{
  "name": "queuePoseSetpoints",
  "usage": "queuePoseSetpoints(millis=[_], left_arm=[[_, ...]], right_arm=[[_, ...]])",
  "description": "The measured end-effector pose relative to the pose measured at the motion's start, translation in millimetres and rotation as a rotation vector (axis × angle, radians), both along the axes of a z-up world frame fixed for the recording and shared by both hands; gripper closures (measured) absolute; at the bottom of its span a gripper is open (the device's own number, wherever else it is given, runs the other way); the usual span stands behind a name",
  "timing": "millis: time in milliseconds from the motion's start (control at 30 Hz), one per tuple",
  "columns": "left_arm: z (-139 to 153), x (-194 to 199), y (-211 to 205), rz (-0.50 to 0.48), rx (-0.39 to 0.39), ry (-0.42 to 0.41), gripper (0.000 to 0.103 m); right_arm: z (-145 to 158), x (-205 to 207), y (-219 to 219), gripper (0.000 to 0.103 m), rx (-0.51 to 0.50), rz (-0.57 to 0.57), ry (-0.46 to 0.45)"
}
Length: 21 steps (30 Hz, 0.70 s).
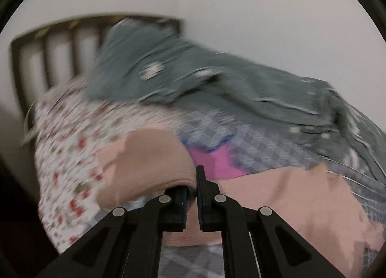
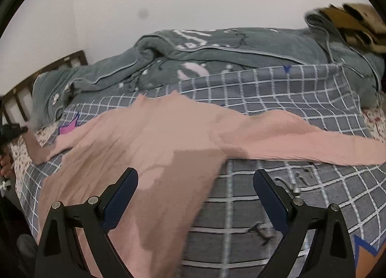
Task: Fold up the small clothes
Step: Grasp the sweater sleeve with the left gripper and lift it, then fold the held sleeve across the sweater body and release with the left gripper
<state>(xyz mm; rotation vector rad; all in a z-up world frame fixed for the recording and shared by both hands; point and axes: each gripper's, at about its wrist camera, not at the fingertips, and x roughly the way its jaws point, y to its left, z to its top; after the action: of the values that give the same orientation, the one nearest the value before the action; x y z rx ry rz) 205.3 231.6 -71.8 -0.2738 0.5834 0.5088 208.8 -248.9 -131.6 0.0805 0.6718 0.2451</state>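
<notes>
Pinching a raised fold of the pink garment (image 1: pixel 149 162) between the clenched jaws of the left gripper (image 1: pixel 191 196), at the garment's edge nearest the floral pillow (image 1: pixel 70 147). Spread flat over the checked sheet (image 2: pixel 277 89) otherwise, sleeve trailing right. Hovering with jaws released, nothing between: right gripper (image 2: pixel 195 193), tilted downward over the hem. Best carried across evenly, edge kept taut and aligned.

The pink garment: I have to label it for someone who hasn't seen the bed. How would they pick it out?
Find the bed's grey checked sheet, below the heaped grey-green quilt. Spread across it lies the pale pink ribbed long-sleeved garment. It is the only plain, unpatterned fabric there, and the left gripper pinches its edge.
</notes>
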Motion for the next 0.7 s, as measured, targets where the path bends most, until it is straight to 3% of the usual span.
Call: queuePoseSetpoints(millis=[133, 267, 533, 667, 700], left_arm=[[27, 45, -88, -0.179, 0.054, -0.016, 0.096], [31, 81, -178, -0.351, 0.057, -0.018, 0.096], [-34, 104, -343, -0.672, 0.111, 0.119, 0.096], [-68, 97, -372, -0.762, 0.121, 0.198, 0.091], [-70, 99, -371, -0.767, 0.116, 0.206, 0.085]], right_arm=[[4, -3, -30, 0.008, 0.039, -0.056, -0.028], [-2, 2, -53, 0.008, 0.031, -0.136, -0.046], [-5, 9, -89, 0.009, 0.06, -0.206, -0.04], [-7, 11, -89, 0.009, 0.065, -0.194, -0.025], [-7, 11, -88, 0.009, 0.059, -0.19, -0.027]])
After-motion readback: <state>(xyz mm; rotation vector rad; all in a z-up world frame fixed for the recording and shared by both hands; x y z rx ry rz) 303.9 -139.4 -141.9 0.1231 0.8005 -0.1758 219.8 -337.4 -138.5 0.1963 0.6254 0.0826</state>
